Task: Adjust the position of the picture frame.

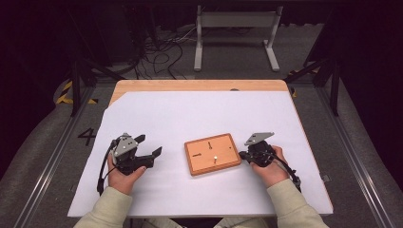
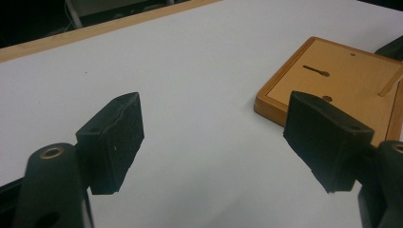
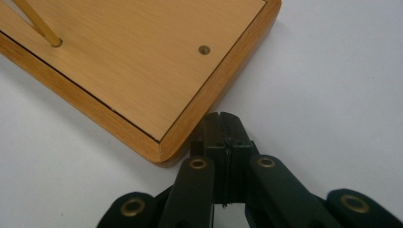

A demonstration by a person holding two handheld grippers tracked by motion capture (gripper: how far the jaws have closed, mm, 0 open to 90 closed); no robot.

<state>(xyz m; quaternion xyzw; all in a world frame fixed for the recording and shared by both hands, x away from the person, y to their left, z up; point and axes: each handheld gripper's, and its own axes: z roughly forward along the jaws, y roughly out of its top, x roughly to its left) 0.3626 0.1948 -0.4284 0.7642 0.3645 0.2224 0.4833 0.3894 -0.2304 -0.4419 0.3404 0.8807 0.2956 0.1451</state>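
Observation:
A flat wooden board [image 1: 212, 153] with dark keyhole slots and a thin upright peg [image 3: 33, 23] lies on the white sheet near the table's front middle. My right gripper [image 1: 242, 154] is at the board's right edge, low on the sheet. Its jaws are shut with nothing between them, and the tips [image 3: 223, 123] sit right beside the corner of the board [image 3: 133, 61]; I cannot tell whether they touch it. My left gripper [image 1: 148, 145] rests left of the board, open and empty. Between its black pads [image 2: 119, 137] I see bare sheet, with the board [image 2: 342, 71] off to the right.
A white sheet [image 1: 199, 114] covers most of the wooden table, whose far edge [image 1: 199, 85] shows as a bare strip. Beyond the table, a grey stand [image 1: 235, 21] and loose cables [image 1: 161, 52] are on the floor. Metal rails run along both sides.

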